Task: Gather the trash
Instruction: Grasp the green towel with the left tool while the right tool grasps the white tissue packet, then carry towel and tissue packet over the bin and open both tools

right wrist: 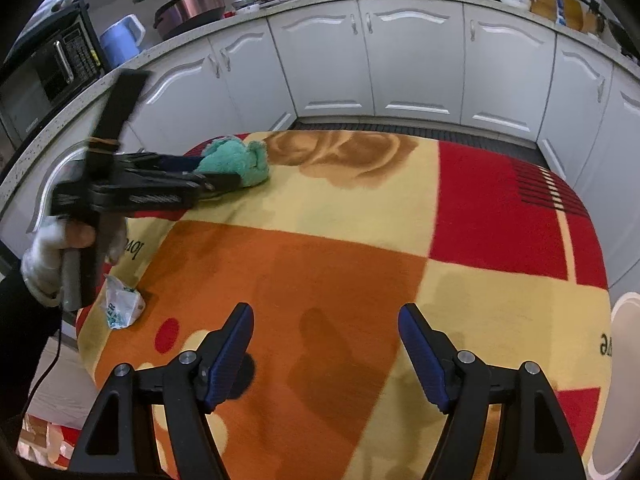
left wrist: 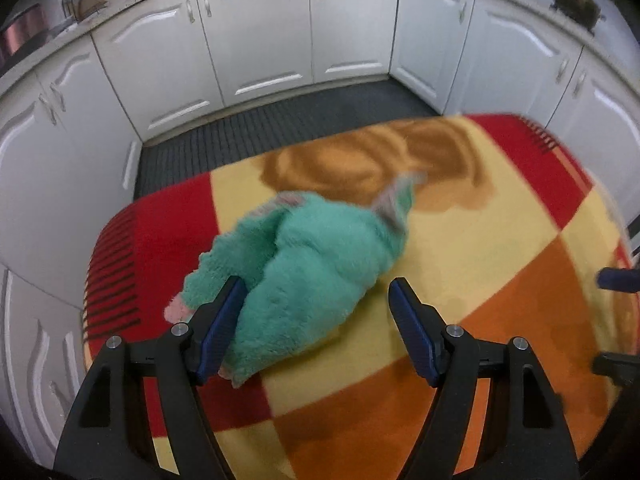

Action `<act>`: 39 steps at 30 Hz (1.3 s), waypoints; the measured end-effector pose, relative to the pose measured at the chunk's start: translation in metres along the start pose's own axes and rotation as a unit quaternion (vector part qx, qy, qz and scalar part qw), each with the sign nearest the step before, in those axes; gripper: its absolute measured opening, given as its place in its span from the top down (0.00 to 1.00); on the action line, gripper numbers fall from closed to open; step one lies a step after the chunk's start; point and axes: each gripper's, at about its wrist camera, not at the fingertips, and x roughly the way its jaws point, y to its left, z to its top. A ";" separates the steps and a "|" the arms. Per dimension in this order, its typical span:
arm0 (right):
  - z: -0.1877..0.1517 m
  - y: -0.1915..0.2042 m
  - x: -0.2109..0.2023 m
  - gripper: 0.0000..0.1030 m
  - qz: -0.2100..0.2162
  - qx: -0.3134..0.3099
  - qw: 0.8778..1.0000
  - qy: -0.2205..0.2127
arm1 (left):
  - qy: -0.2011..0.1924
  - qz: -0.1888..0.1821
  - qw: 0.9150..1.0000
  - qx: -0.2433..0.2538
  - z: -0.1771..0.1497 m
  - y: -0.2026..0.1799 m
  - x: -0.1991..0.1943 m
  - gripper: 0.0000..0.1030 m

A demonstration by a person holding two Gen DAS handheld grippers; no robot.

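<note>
A fluffy teal plush toy (left wrist: 308, 264) lies on the patterned blanket (left wrist: 500, 248) that covers the table. My left gripper (left wrist: 316, 300) is open, its fingers astride the near end of the toy, the left pad (left wrist: 222, 320) close against it. In the right wrist view the left gripper (right wrist: 224, 178) shows side-on at the toy (right wrist: 236, 160), at the far left of the table. A crumpled white and green plastic wrapper (right wrist: 122, 306) lies near the table's left edge. My right gripper (right wrist: 326, 344) is open and empty over the orange patch of the blanket (right wrist: 320, 280).
White kitchen cabinets (right wrist: 412, 60) ring the table, with a dark ribbed floor mat (left wrist: 280, 128) between. A microwave (right wrist: 44, 76), a blue jug (right wrist: 120, 40) and a cooker pot (right wrist: 192, 8) stand on the counter. A white round object (right wrist: 624, 344) sits at the right edge.
</note>
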 end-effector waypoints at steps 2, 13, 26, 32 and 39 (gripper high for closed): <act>0.001 0.007 0.003 0.30 0.009 -0.008 1.000 0.000 | -0.007 -0.011 1.000 -0.008 -0.002 0.003 -0.001 0.33; 0.000 0.065 0.024 0.30 0.090 -0.062 0.994 0.020 | -0.028 -0.016 0.996 -0.084 -0.020 0.043 -0.042 0.65; -0.002 0.150 0.055 0.30 0.190 -0.141 0.971 0.043 | -0.039 0.010 0.982 -0.184 -0.089 0.084 -0.099 0.65; -0.013 0.167 0.076 0.70 0.161 -0.159 0.973 0.038 | -0.042 0.027 0.983 -0.175 -0.102 0.065 -0.104 0.65; -0.007 0.115 0.043 0.79 0.142 -0.099 0.985 -0.004 | -0.061 0.023 0.982 -0.180 -0.103 0.041 -0.114 0.65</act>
